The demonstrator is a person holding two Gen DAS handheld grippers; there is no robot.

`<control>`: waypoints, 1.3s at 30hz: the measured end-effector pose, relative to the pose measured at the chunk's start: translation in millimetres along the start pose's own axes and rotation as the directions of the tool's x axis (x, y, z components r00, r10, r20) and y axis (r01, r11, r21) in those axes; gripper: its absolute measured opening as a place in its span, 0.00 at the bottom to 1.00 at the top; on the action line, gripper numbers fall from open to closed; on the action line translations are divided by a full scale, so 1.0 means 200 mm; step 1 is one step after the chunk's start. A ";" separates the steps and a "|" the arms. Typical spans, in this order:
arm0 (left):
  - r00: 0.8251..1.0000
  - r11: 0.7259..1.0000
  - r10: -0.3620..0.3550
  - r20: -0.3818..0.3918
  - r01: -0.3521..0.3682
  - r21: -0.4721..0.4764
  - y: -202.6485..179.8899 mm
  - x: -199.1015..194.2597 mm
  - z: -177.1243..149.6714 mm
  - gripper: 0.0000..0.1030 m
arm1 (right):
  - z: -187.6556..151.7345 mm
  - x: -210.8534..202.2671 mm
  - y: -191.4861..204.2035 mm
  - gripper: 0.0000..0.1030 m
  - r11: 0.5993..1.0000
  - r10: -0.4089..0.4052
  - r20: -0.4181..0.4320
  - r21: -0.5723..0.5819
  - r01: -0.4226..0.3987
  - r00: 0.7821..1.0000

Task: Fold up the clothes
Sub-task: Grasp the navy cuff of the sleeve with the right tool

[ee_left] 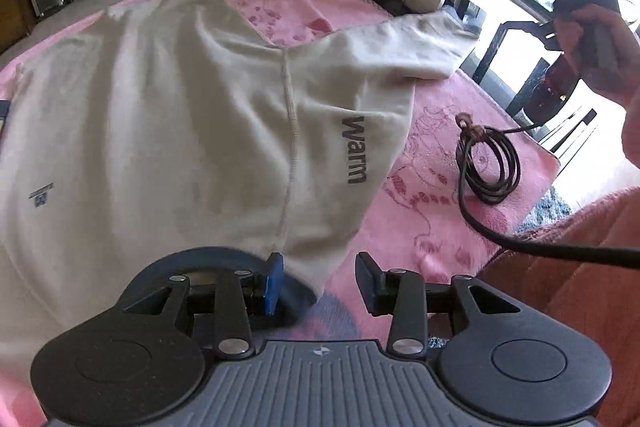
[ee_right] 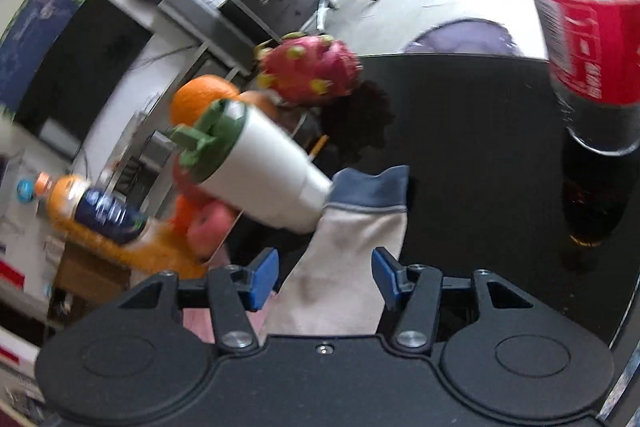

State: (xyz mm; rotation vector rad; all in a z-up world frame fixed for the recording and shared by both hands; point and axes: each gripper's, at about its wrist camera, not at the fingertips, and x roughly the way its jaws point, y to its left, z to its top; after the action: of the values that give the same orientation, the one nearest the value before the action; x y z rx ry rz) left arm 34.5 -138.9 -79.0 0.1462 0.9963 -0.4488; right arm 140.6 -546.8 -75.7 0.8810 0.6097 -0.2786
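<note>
Left tool near lens, pads apart, blue collar of white sweatshirt just beside its left pad, not clamped. Sweatshirt lies spread on pink blanket over tabletop. Right tool also apart; blue-cuffed sleeve lies loose between its 2 pads, beside white tumbler.

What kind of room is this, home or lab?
Likely a home dining or living area: pink blanket over a dark table, fruit and drink bottles at its edge, a TV-like screen behind.
</note>
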 end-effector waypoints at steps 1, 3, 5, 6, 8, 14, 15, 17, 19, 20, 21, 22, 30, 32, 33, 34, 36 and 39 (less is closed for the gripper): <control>1.000 1.000 0.006 0.014 -0.007 0.006 0.00 -0.01 -0.01 0.39 | 0.00 0.00 0.01 0.50 1.000 -0.001 -0.007 -0.008 0.001 1.000; 0.999 0.999 0.028 0.037 -0.029 0.037 -0.03 0.00 -0.01 0.39 | -0.01 0.02 0.01 0.50 1.000 -0.013 -0.022 -0.008 0.012 1.000; 0.997 0.993 0.047 0.063 -0.054 0.103 -0.10 0.03 0.00 0.39 | -0.01 0.05 0.01 0.50 0.999 -0.033 -0.033 0.000 0.033 0.999; 0.996 0.988 0.056 0.076 -0.066 0.142 -0.14 0.06 0.01 0.40 | -0.01 0.07 0.00 0.50 0.999 -0.042 -0.037 0.002 0.042 0.998; 0.993 0.974 0.077 0.085 -0.093 0.206 -0.20 0.11 0.02 0.39 | -0.01 0.09 -0.01 0.50 0.998 -0.059 -0.042 0.004 0.059 0.997; 0.996 0.966 0.056 0.063 -0.070 0.249 -0.28 0.23 0.09 0.37 | 0.05 0.17 -0.03 0.27 0.994 -0.108 0.031 -0.014 0.108 0.994; 0.997 0.968 0.054 0.056 -0.066 0.243 -0.28 0.25 0.10 0.37 | 0.06 0.19 -0.03 0.26 0.995 -0.094 0.033 -0.020 0.095 0.995; 0.998 0.973 0.041 0.044 -0.050 0.224 -0.27 0.26 0.12 0.37 | 0.08 0.23 -0.01 0.26 0.998 -0.052 0.024 -0.045 0.053 0.998; 0.999 0.978 0.034 0.036 -0.041 0.206 -0.26 0.27 0.13 0.38 | 0.09 0.29 0.03 0.26 0.996 -0.033 -0.005 -0.088 0.033 0.999; 0.999 0.980 0.037 0.032 -0.043 0.196 -0.25 0.28 0.13 0.38 | 0.09 0.32 0.05 0.26 0.993 -0.046 -0.017 -0.106 0.044 0.999; 0.999 0.982 0.037 0.029 -0.042 0.185 -0.25 0.28 0.14 0.38 | 0.08 0.35 0.06 0.26 0.991 -0.061 -0.031 -0.122 0.057 0.998; 0.999 0.984 0.031 0.026 -0.035 0.173 -0.24 0.28 0.14 0.38 | 0.07 0.39 0.07 0.26 0.989 -0.068 -0.050 -0.138 0.061 0.996; 1.000 0.995 -0.013 -0.001 0.013 0.094 -0.16 0.31 0.17 0.38 | 0.01 0.52 0.21 0.26 0.964 -0.026 -0.057 -0.267 0.009 0.998; 1.000 0.996 -0.016 -0.004 0.016 0.083 -0.15 0.31 0.17 0.38 | -0.02 0.57 0.25 0.26 0.951 -0.044 -0.068 -0.310 0.021 0.997; 1.000 0.997 -0.017 -0.004 0.017 0.079 -0.14 0.31 0.17 0.38 | -0.03 0.59 0.27 0.26 0.943 -0.051 -0.071 -0.331 0.025 0.996; 1.000 0.997 -0.018 -0.004 0.019 0.074 -0.13 0.31 0.17 0.38 | -0.05 0.61 0.29 0.26 0.935 -0.058 -0.070 -0.353 0.030 0.996; 1.000 0.997 -0.024 -0.006 0.024 0.067 -0.12 0.32 0.18 0.38 | -0.07 0.65 0.33 0.26 0.920 -0.088 -0.053 -0.388 0.061 0.995; 0.999 0.998 -0.035 -0.007 0.036 0.058 -0.11 0.31 0.18 0.38 | -0.06 0.68 0.33 0.26 0.915 -0.121 -0.036 -0.391 0.098 0.992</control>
State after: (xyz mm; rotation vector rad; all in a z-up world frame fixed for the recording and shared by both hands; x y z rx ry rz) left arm 82.7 -188.4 -110.0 0.1824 0.9931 -0.5102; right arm 275.6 -493.5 -121.6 0.4724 0.7410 -0.2219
